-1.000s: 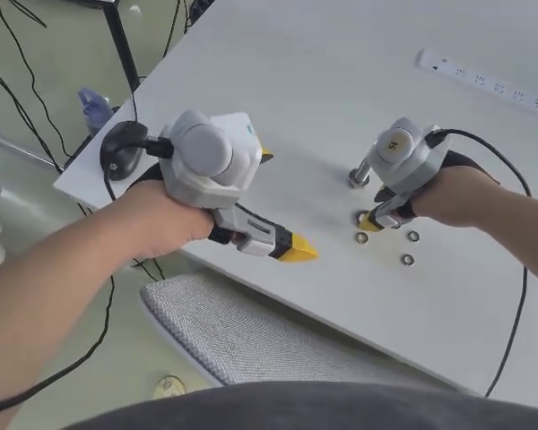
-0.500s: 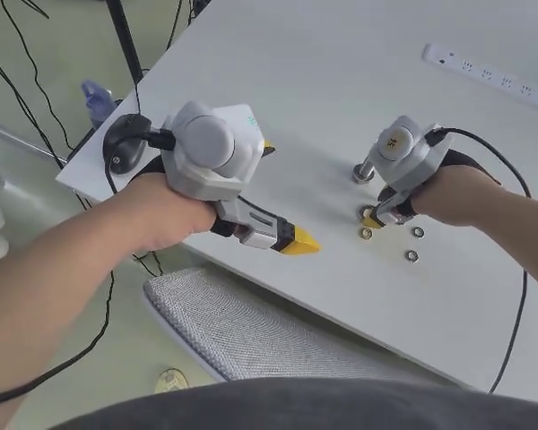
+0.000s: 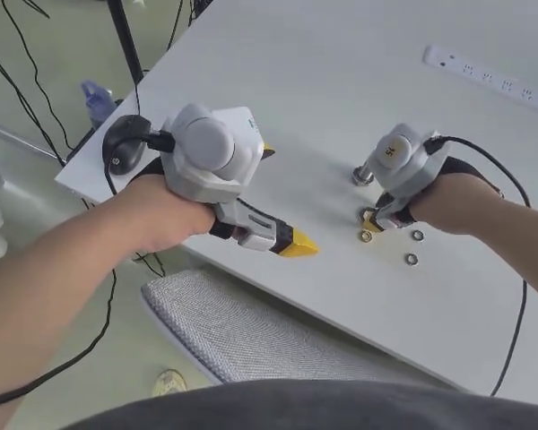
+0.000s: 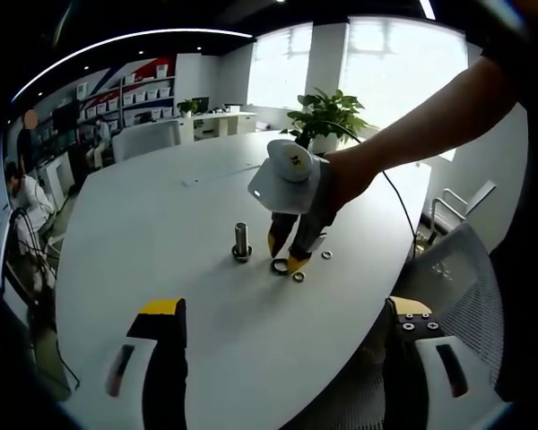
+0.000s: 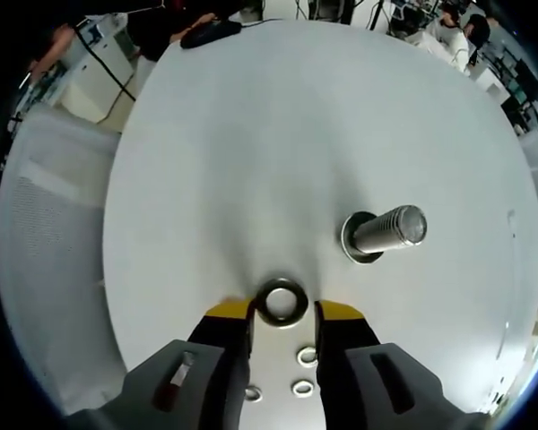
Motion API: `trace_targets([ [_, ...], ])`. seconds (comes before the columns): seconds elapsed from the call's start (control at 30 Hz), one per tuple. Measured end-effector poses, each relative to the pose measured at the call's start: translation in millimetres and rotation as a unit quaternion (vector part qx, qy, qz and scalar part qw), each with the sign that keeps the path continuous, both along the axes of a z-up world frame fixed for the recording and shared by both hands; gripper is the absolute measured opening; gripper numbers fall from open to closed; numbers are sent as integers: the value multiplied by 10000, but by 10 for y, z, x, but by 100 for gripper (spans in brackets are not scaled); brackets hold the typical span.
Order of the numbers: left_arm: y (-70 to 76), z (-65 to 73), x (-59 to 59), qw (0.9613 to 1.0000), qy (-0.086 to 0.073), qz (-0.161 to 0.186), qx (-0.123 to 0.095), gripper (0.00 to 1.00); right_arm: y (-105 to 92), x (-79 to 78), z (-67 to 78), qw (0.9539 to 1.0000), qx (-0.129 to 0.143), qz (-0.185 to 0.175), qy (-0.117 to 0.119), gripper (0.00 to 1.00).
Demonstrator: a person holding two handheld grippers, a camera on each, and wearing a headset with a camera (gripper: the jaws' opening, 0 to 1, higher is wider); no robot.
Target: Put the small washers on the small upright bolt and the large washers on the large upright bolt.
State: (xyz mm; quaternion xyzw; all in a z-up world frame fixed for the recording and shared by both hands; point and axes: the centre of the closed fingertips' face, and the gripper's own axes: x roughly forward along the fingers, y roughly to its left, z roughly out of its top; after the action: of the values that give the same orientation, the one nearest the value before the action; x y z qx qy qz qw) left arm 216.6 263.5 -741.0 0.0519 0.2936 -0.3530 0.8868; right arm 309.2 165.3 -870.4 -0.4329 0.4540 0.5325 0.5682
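Observation:
My right gripper (image 3: pixel 369 224) is down on the white table (image 3: pixel 278 81), tips at a large dark washer (image 5: pixel 282 302). Its jaws stand close on either side of the washer's rim, with slim gaps, so it is open. An upright steel bolt (image 5: pixel 386 231) stands just beyond, also seen as the bolt (image 3: pixel 363 173) in the head view. Three small washers (image 5: pixel 307 356) lie beside the jaws; small washers (image 3: pixel 412 259) show by the hand. My left gripper (image 4: pixel 284 307) hovers near the table's front edge, open wide and holding nothing, facing the right gripper (image 4: pixel 287 255).
A white power strip (image 3: pixel 489 76) lies at the far right of the table. A grey chair seat (image 3: pixel 251 331) sits below the front edge. Cables hang off the left corner. A potted plant (image 4: pixel 327 112) stands at the table's far end.
Only the view has shifted a little. Both grippers, the bolt and the washers keep their places.

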Motion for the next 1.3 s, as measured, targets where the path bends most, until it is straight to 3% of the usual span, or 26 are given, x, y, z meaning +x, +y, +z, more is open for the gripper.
trace_targets([
  [0.3,-10,0,-5,10000,12,-13,24,90,15,-44,7,9996,-33,289,-9,27],
  [1.3,-16,39,-16,10000,-30,-11,0,87,9,-10,3,9986,-374,378,47,20],
])
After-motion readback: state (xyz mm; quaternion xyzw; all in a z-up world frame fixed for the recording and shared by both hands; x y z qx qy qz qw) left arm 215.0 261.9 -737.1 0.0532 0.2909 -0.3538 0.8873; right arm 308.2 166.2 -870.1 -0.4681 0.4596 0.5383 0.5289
